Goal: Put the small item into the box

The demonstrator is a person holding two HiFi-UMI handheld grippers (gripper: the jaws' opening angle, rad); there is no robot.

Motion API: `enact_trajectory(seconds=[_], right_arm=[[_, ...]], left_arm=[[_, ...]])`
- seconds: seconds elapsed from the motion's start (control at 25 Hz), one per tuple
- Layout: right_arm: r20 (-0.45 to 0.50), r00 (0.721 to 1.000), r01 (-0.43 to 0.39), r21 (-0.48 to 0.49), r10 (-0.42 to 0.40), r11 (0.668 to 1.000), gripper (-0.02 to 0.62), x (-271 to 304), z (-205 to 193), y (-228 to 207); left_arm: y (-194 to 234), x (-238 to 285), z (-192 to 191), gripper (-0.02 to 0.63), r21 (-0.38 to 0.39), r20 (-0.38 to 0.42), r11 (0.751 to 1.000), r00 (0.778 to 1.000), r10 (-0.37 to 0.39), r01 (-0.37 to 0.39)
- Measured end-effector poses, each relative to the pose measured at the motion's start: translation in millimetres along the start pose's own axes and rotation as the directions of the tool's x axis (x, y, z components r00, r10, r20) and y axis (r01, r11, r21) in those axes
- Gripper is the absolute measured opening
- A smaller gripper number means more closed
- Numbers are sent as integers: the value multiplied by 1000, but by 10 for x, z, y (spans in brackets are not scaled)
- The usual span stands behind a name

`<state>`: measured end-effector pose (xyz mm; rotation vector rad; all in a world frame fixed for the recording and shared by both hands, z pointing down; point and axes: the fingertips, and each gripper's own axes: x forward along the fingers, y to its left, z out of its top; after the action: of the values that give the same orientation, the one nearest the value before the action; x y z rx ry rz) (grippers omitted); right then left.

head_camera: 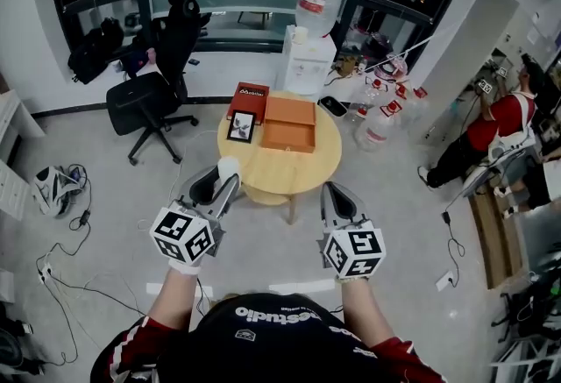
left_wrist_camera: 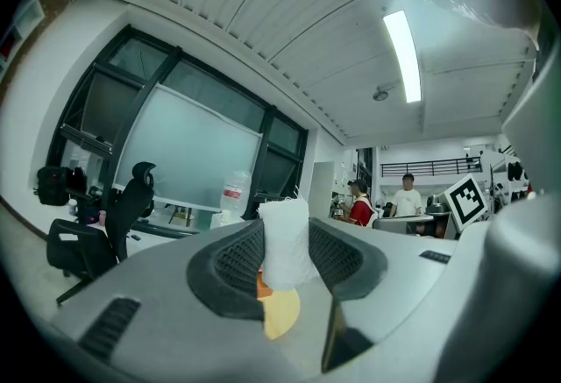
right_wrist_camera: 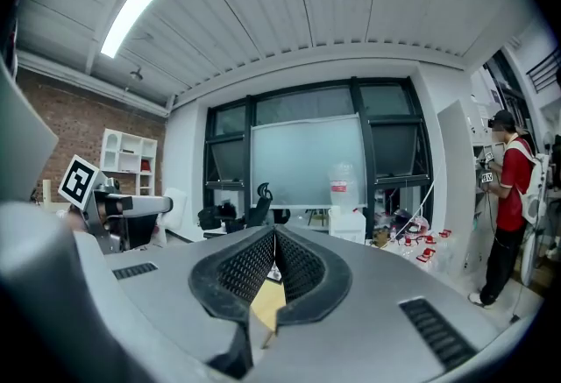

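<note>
In the head view an open orange box (head_camera: 287, 125) lies on the round wooden table (head_camera: 302, 173), with a red lid (head_camera: 248, 97) and a small framed picture (head_camera: 241, 126) to its left. My left gripper (head_camera: 223, 174) hovers at the table's near left edge, shut on a small white item (head_camera: 228, 166). In the left gripper view the white item (left_wrist_camera: 285, 243) stands upright, pinched between the dark pads. My right gripper (head_camera: 334, 191) is at the table's near right edge; in the right gripper view (right_wrist_camera: 273, 237) its pads meet with nothing between them.
Behind the table stand a water dispenser (head_camera: 307, 57) and several large water bottles (head_camera: 386, 114). A black office chair (head_camera: 158, 79) is at the back left. A person in red (head_camera: 491, 131) stands at the right. Cables (head_camera: 61, 276) trail over the floor on the left.
</note>
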<state>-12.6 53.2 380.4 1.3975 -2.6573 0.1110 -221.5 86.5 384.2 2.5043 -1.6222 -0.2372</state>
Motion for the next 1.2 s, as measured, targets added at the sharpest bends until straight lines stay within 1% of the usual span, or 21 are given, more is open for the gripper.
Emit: enact_trajectory(seconds=[0.16, 0.36, 0.68, 0.84, 1.0, 1.2], right_arm=[[-19, 1000, 8, -2, -8, 1000, 28, 56, -53, 3], [-38, 999, -6, 5, 6, 1000, 28, 172, -145, -12], [-5, 999, -50, 27, 50, 998, 28, 527, -33, -172], [1, 997, -82, 39, 82, 996, 28, 797, 14, -298], [6, 993, -115, 35, 115, 993, 28, 1091, 102, -513], [27, 991, -133, 56, 131, 990, 28, 1391, 220, -795]], left_arm=[[63, 32, -56, 169, -14, -6, 1000, 1000, -7, 6], [128, 102, -140, 169, -23, -19, 1000, 1000, -3, 2], [278, 354, -104, 170, 7, -26, 1000, 999, 28, -28], [375, 603, -41, 169, 34, -25, 999, 999, 40, -39], [402, 957, 44, 170, 60, -27, 997, 999, 46, -44], [424, 1398, 154, 170, 94, -32, 995, 999, 38, -35]])
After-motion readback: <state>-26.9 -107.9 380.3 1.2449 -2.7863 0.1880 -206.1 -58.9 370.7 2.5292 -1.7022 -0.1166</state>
